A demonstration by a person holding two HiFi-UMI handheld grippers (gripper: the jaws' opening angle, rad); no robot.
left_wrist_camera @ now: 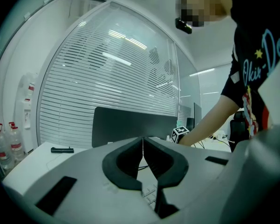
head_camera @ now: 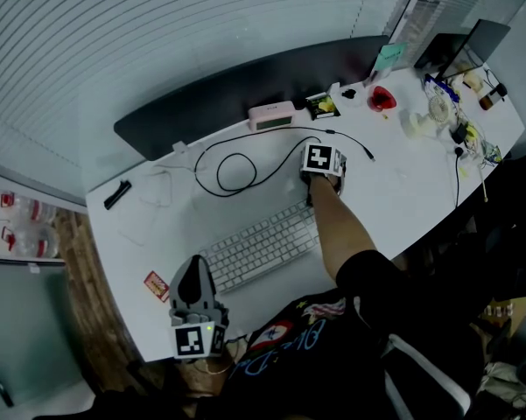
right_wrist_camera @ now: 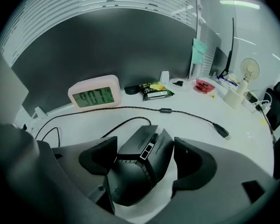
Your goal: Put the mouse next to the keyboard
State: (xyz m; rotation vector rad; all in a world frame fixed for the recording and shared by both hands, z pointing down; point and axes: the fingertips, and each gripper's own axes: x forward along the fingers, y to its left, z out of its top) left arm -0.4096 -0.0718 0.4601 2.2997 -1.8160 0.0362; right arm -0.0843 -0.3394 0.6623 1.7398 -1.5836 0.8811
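The pink digital clock [head_camera: 271, 115] stands on the white desk [head_camera: 394, 191], backed by the dark divider panel [head_camera: 245, 81]. Just right of the clock lies a black-and-yellow snack packet [head_camera: 322, 105]. Farther right sit a red dish [head_camera: 382, 100], a small white fan [head_camera: 438, 108] and a dark monitor [head_camera: 466, 46]. A teal note [head_camera: 389, 57] hangs up and right of the clock. Well left of the clock, a black bar-shaped object [head_camera: 116, 194] lies near the desk edge, with red-capped bottles [head_camera: 22, 210] beyond it. Well in front of the clock, by the near edge, lies a small red card [head_camera: 156, 284]. White blinds [head_camera: 157, 33] run behind the clock.
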